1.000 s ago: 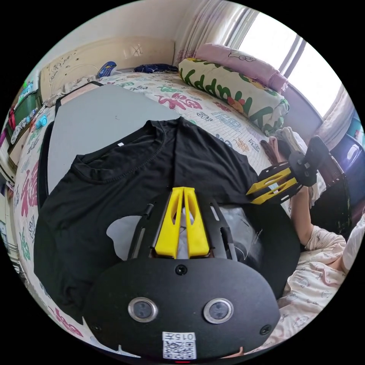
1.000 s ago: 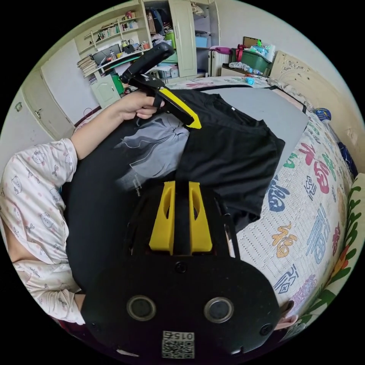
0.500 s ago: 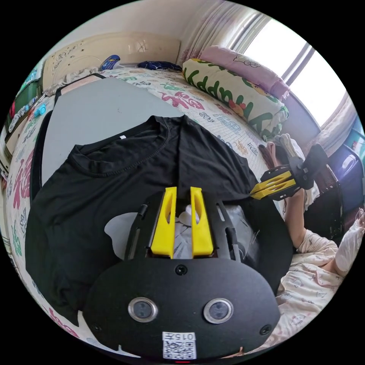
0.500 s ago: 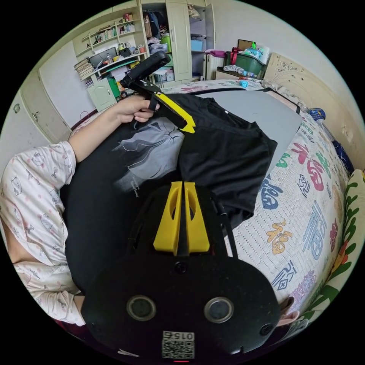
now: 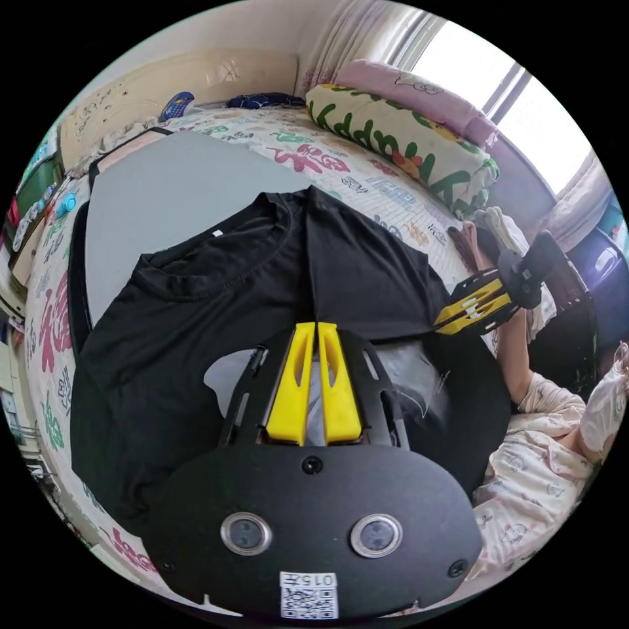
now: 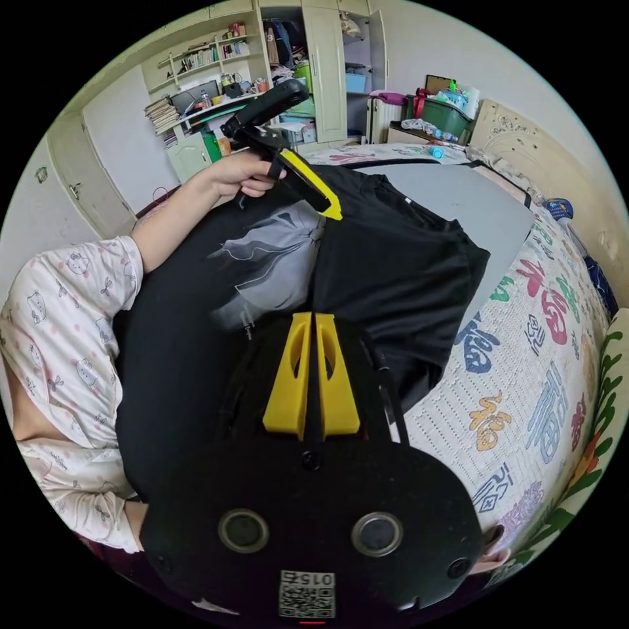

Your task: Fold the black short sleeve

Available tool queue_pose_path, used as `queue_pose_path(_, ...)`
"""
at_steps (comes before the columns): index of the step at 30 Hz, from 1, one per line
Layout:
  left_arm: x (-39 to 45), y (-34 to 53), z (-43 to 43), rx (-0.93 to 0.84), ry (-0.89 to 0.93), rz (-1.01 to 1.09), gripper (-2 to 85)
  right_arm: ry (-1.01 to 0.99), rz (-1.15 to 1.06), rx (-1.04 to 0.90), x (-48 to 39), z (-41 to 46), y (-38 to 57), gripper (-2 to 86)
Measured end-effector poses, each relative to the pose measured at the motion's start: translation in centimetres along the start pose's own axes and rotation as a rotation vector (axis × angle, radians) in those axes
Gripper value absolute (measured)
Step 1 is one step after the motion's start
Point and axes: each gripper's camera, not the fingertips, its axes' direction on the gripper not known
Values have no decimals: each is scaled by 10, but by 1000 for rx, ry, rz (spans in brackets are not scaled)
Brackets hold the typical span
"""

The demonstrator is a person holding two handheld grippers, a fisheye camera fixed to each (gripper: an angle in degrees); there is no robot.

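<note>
Two pairs of tongs are working at the folded edge of the black short sleeve [image 5: 216, 308], which is lying on a grey board [image 5: 170, 196] on the bed [image 6: 524, 393], its far side doubled over the grey print. Open bedspread is stretching beyond the shirt toward the rolled quilt [image 5: 400, 147]. The left tongs [image 5: 309, 327], parted half a second ago, are now closing nearly tip to tip at the fold line; whether cloth is caught there I cannot tell. The right tongs [image 6: 313, 321] are staying pressed together over black fabric. A hand [image 6: 239, 177] is gripping the left handle, forearm reaching across the shirt.
</note>
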Motion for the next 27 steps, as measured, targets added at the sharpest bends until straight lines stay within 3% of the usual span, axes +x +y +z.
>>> queue_pose_path(4, 5, -14, 17, -77, -85, 24, 22, -78, -37, 12, 18, -36, 8, 72)
queue_pose_path(8, 33, -29, 12, -19, -156, 128, 41, 58, 131, 172, 68, -105, 40, 70)
queue_pose_path(13, 75, -46, 31, 12, -24, 330, 61, 163, 377, 304, 133, -157, 80, 61)
queue_pose_path(18, 88, -63, 70, -38, 198, 450, 64, 41, 494, 337, 193, -182, 97, 67)
queue_pose_path(27, 64, -82, 121, -91, 238, 440, 64, 9, 562, 314, 258, -214, 101, 31)
